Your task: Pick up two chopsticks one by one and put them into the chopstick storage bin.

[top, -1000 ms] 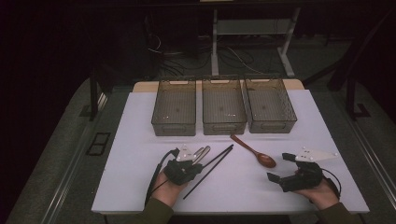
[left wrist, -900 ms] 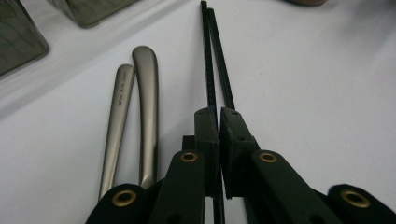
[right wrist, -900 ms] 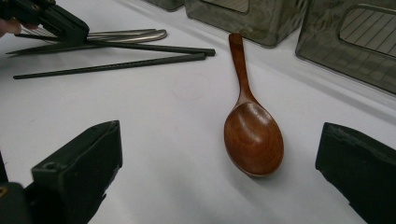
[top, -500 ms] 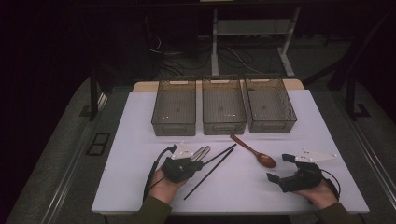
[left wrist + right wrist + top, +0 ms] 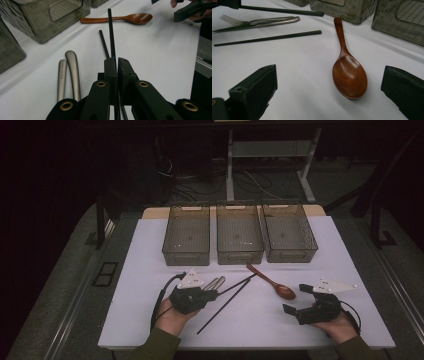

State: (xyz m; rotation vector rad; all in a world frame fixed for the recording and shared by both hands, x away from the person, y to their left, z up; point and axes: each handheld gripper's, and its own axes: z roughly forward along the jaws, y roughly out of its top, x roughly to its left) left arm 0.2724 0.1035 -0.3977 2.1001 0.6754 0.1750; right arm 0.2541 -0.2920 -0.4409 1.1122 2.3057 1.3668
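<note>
Three grey mesh bins are lined up at the far side of the white table. A wooden spoon, a fork and a second black chopstick lie loose nearby. One thin black chopstick is clamped between the closed jaws of the left gripper, just off the tabletop. The right gripper is held low with its jaws spread, empty, the spoon's bowl lying between them.
</note>
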